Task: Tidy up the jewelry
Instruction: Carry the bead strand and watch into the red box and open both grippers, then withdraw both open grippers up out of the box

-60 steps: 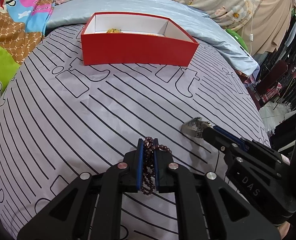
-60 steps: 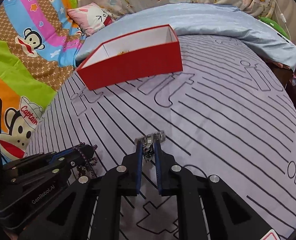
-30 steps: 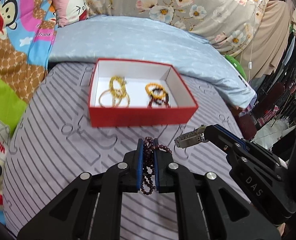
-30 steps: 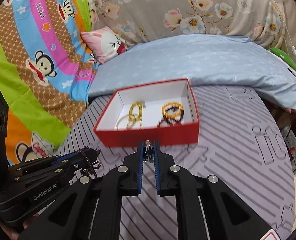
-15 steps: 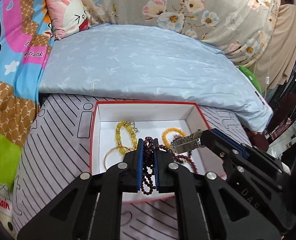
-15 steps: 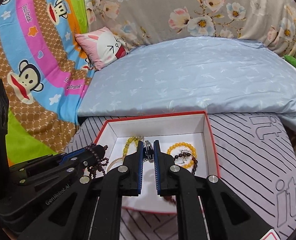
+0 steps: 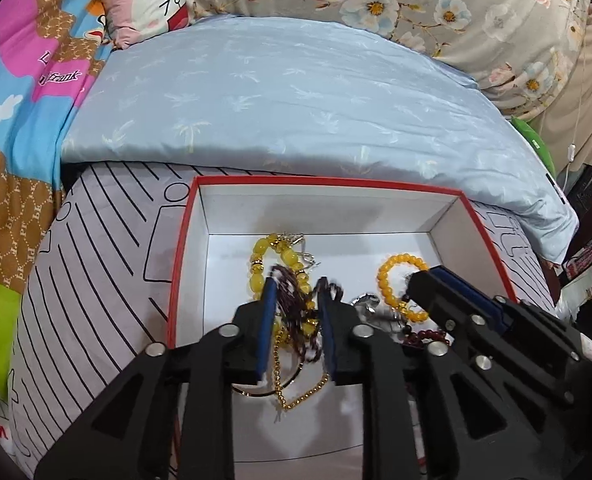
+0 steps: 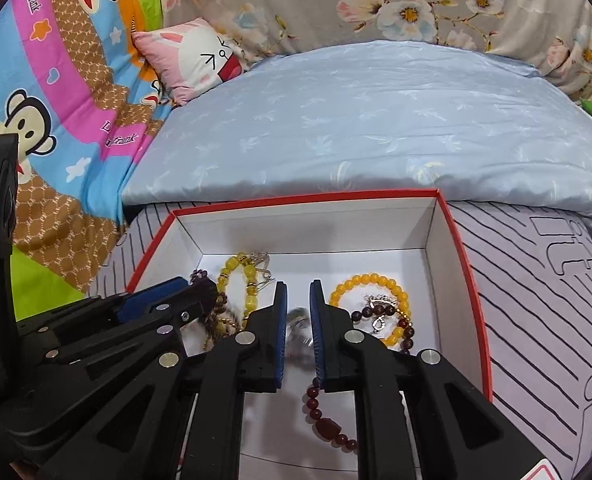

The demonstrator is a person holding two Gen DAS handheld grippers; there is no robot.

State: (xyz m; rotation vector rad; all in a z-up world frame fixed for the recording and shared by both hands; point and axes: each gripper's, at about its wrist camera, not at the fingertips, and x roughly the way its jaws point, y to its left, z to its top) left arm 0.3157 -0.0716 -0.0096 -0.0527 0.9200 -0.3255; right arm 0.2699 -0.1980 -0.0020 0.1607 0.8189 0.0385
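Jewelry lay in the red box on the striped bedspread, the box's long side running across both views. The left gripper hung over it; its jaws had just been opening, the blurred dark bead bracelet loose between them, strands hanging downward. The right gripper stood slightly parted; whether its pads pressed the blurred silver watch I could not tell.

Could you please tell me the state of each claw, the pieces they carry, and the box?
left claw, just opened, pads apart
dark bead bracelet, loose between those pads, blurred
right claw, shut on the watch
watch, pinched between the pads, blurred
red box, open, no lid, other jewelry inside
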